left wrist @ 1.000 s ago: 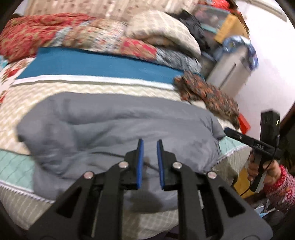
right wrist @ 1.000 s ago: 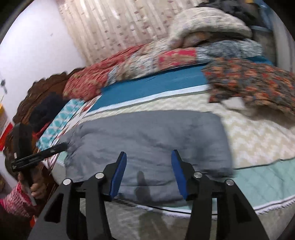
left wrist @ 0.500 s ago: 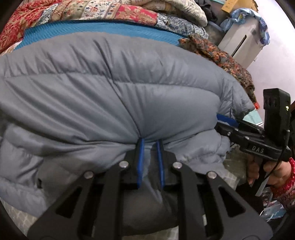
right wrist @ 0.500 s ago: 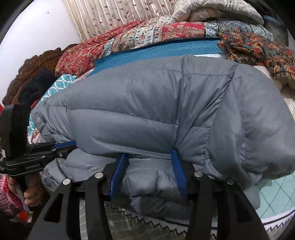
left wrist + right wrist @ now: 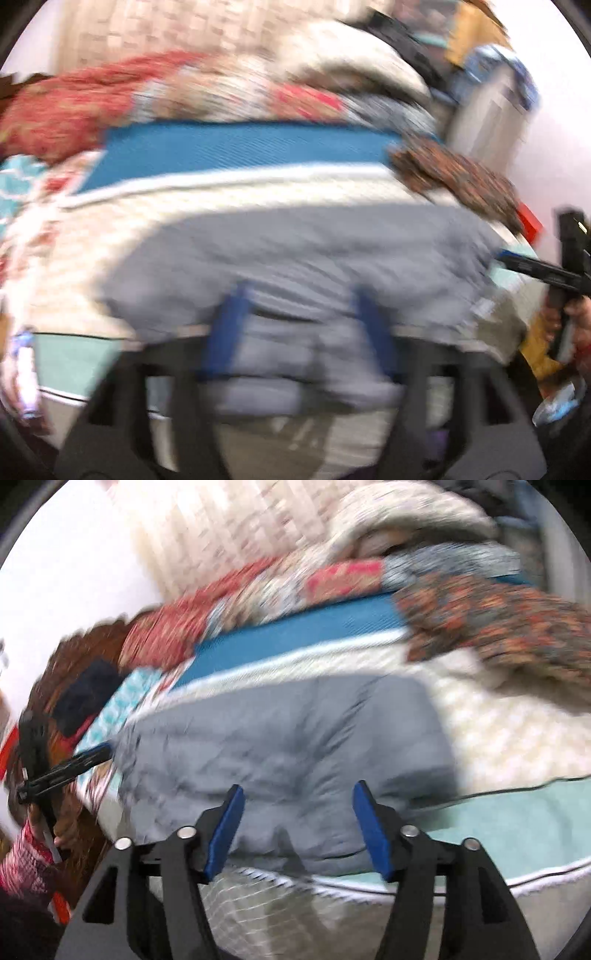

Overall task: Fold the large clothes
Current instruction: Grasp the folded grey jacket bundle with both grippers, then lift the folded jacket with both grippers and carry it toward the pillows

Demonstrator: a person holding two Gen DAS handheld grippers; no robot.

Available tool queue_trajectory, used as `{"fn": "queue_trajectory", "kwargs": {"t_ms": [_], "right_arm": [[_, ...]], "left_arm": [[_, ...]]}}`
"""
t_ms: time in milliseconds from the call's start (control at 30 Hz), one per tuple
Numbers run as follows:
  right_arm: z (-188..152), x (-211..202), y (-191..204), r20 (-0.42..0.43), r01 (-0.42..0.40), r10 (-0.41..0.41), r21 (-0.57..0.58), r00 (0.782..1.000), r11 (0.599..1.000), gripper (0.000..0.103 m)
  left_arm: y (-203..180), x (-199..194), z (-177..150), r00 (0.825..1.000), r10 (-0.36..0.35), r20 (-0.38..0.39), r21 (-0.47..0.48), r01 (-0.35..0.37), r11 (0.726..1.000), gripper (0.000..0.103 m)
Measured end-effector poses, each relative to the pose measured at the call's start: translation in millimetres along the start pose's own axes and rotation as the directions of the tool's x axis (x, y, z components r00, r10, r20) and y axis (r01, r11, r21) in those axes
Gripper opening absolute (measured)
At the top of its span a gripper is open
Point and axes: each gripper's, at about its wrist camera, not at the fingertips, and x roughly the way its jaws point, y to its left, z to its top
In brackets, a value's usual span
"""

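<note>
Both views motion-blurred. Left gripper (image 5: 301,325) fingers spread wide, nothing between them; grey puffer jacket (image 5: 306,258) lies folded on the bed (image 5: 258,192) just ahead of the tips. Right gripper (image 5: 298,827) also spread, empty, jacket directly ahead and below, near the bed's front edge

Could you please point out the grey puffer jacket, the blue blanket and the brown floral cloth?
grey quilted puffer jacket (image 5: 295,738), right wrist view, middle of its top panel.
blue ribbed blanket (image 5: 240,147), left wrist view, centre of the band.
brown floral cloth (image 5: 498,624), right wrist view, its middle.
</note>
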Motion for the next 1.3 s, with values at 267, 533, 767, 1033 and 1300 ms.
{"fn": "queue_trajectory", "kwargs": {"t_ms": [267, 533, 767, 1033, 1300], "right_arm": [[7, 5, -113, 0.014, -0.036, 0.033, 0.451, 0.999, 0.892, 0.033], [-17, 54, -120, -0.001, -0.206, 0.263, 0.616, 0.965, 0.76, 0.031], [-14, 91, -51, -0.212, -0.175, 0.283, 0.419, 0.935, 0.891, 0.024], [7, 108, 13, -0.223, -0.175, 0.243, 0.285, 0.944, 0.942, 0.073], [77, 111, 108, -0.154, -0.253, 0.255, 0.029, 0.955, 0.967, 0.082]], "left_arm": [[136, 46, 12, 0.987, -0.059, -0.147, -0.337, 0.006, 0.942, 0.083], [124, 100, -53, 0.882, -0.429, -0.196, -0.555, 0.261, 0.79, 0.083], [91, 91, -72, 0.881, -0.446, -0.156, -0.567, 0.29, 0.771, 0.084], [36, 70, -47, 0.926, -0.337, -0.171, -0.395, 0.249, 0.884, 0.027], [51, 13, 17, 0.97, -0.241, 0.015, -0.288, 0.235, 0.928, 0.022]]}}
